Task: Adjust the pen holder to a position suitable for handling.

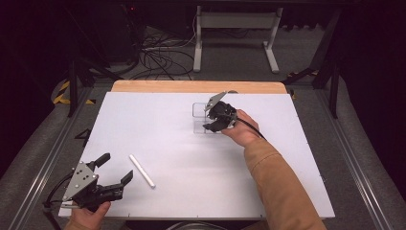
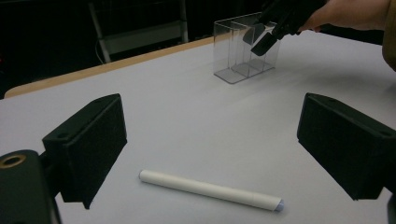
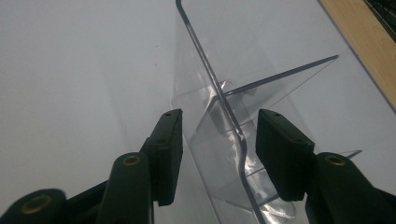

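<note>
Fingers of the right gripper [image 3: 218, 154] stood parted astride one wall of the clear plastic divided box [image 1: 201, 117], not yet clamped; left gripper [image 1: 114, 171] gaped empty over the white cylindrical stick [image 2: 210, 190], well short of that box, likely awaiting pickup.

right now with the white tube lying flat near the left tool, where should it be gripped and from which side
Grip the white tube around its middle, coming straight down from above. It lies flat on the table with free space along both long sides, so the open left tool could probably straddle it crosswise and close on the round body.
</note>
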Tool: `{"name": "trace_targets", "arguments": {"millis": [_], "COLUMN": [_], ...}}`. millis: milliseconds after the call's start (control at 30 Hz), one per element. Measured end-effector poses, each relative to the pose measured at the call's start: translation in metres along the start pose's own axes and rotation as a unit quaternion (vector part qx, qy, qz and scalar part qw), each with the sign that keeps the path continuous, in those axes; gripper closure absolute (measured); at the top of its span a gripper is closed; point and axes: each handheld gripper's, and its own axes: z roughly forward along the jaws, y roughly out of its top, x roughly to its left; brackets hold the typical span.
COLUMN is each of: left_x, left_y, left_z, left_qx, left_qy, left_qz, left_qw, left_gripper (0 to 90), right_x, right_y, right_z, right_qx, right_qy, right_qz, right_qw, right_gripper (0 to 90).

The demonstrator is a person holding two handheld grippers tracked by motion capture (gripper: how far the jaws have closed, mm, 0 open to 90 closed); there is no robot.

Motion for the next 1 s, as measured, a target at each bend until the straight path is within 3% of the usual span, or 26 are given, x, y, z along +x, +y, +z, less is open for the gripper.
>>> {"name": "trace_targets", "arguments": {"millis": [233, 400, 600, 800, 1000], "left_x": [0.001, 0.0, 0.0, -0.001, -0.001], "left_y": [0.0, 0.0, 0.0, 0.0, 0.001], "left_z": [0.0, 0.0, 0.0, 0.0, 0.001], "left_qx": [-0.001, 0.0, -0.001, -0.001, -0.001], "left_qy": [0.0, 0.0, 0.0, 0.0, -0.001], "left_qz": [0.0, -0.001, 0.0, 0.001, 0.0], "left_qw": [1.0, 1.0, 1.0, 1.0, 1.0], "left_gripper": [9.0, 9.0, 9.0, 8.9, 9.0], "right_x": [0.005, 0.004, 0.012, 0.021, 0.051], "right_y": [0.001, 0.001, 0.004, 0.009, 0.017], "right_z": [0.004, 0.001, -0.008, -0.023, -0.046], "right_qx": [0.024, 0.022, 0.018, 0.002, -0.013], "right_qy": [-0.008, -0.002, 0.012, 0.022, 0.064], "right_qz": [-0.018, -0.028, -0.05, -0.064, -0.11], "right_qw": [0.9995, 0.9994, 0.9985, 0.9977, 0.9917], "right_gripper": [68.3, 72.1, 84.8, 86.0, 86.0]}}
